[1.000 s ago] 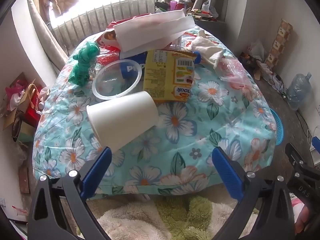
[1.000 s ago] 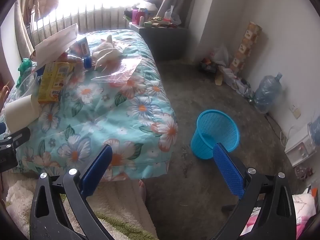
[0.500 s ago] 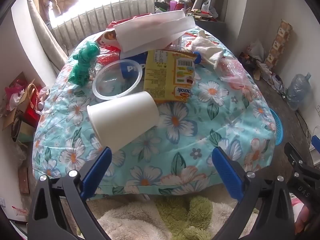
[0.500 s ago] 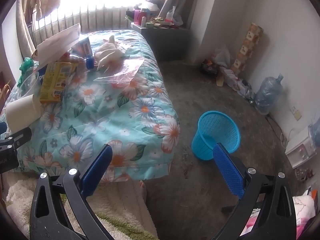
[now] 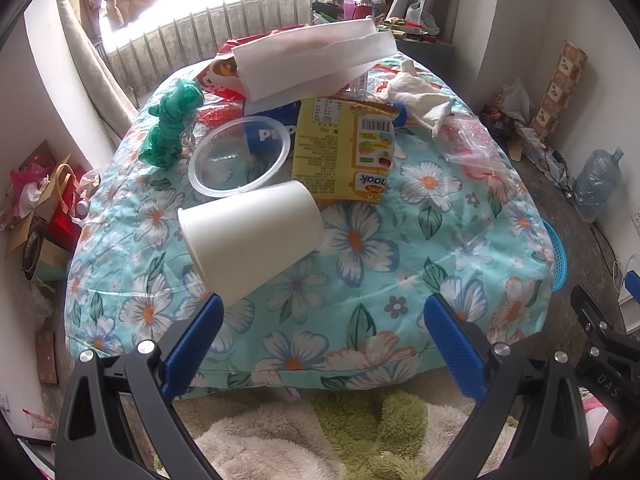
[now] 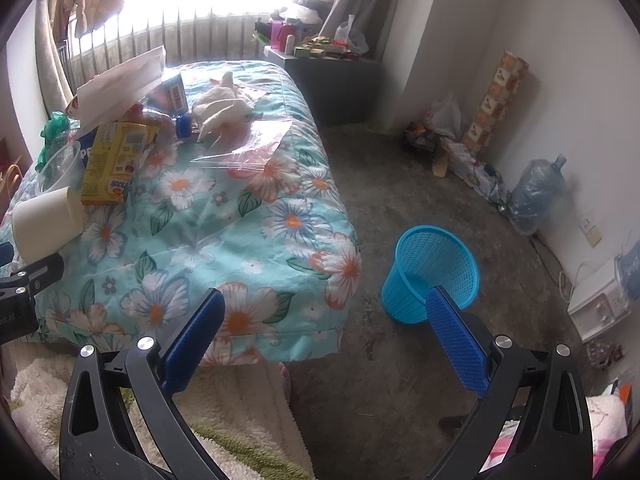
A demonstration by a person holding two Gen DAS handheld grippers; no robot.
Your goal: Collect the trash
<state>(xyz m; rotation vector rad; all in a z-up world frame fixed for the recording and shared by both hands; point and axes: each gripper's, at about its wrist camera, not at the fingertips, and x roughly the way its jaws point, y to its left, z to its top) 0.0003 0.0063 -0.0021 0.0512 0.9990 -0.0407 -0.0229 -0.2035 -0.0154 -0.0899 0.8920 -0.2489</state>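
Note:
Trash lies on a floral quilt (image 5: 360, 264): a white paper cup (image 5: 248, 240) on its side, a clear plastic bowl (image 5: 240, 156), a yellow snack packet (image 5: 344, 152), a green plastic bag (image 5: 172, 124), white paper sheets (image 5: 308, 56), a crumpled tissue (image 5: 416, 96) and a clear zip bag (image 5: 472, 140). My left gripper (image 5: 324, 340) is open and empty, just in front of the cup. My right gripper (image 6: 328, 336) is open and empty, over the quilt's corner, with a blue mesh bin (image 6: 432, 272) on the floor to its right.
A fluffy rug (image 5: 304, 440) lies at the bed's foot. A water jug (image 6: 536, 196), a tall box (image 6: 500, 96) and clutter line the right wall. A dark cabinet (image 6: 332, 76) stands behind the bed. Bags (image 5: 36, 200) sit on the left floor.
Both grippers have barely shifted. The right view has edged slightly right and nearer the bin. Both stay open and empty.

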